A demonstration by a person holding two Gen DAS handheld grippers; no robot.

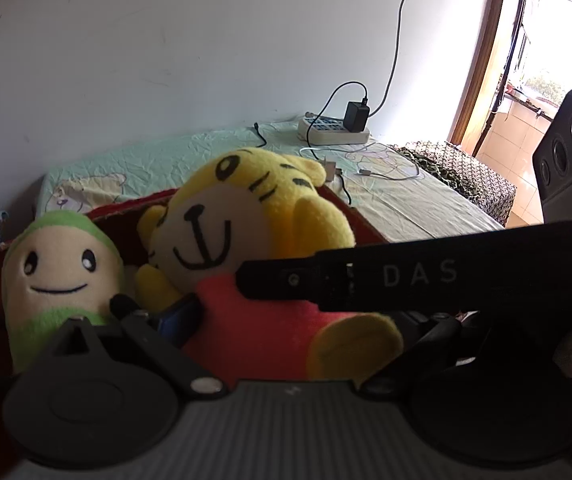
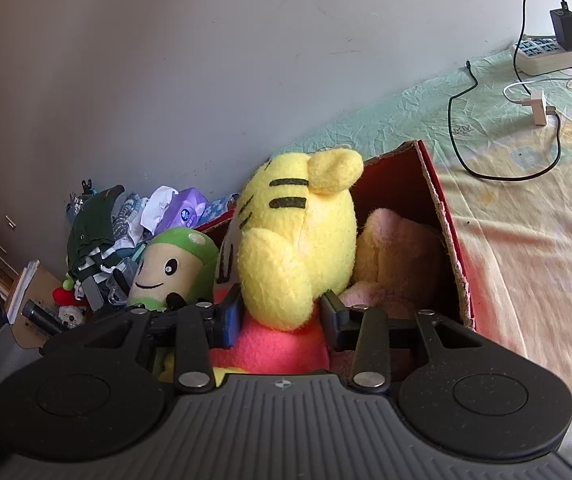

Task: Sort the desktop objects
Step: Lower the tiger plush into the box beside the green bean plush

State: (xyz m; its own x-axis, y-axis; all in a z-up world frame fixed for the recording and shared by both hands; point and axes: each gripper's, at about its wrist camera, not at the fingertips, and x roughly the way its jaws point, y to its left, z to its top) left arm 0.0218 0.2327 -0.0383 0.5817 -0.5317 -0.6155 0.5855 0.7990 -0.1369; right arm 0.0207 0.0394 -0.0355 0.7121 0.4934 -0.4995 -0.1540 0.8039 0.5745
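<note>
A yellow tiger plush (image 1: 222,220) with a red body lies in a red cardboard box (image 1: 366,226), beside a green-capped plush (image 1: 62,272). My left gripper (image 1: 298,320) stands open and wide, the tiger's red body between its fingers; its right finger is hidden behind a black bar marked DAS, part of the right gripper. In the right wrist view, my right gripper (image 2: 282,316) is shut on the tiger plush (image 2: 298,240), its pads pressing the yellow fleece from both sides. A pink plush (image 2: 398,248) lies deeper in the box (image 2: 442,200), and the green plush (image 2: 170,268) stands at the left.
The box stands on a pastel cloth (image 2: 526,208) against a white wall. A power strip (image 2: 550,54) with a black charger and loose cables lies at the far right. Clothes, a tissue pack (image 2: 186,212) and small items are piled left of the box.
</note>
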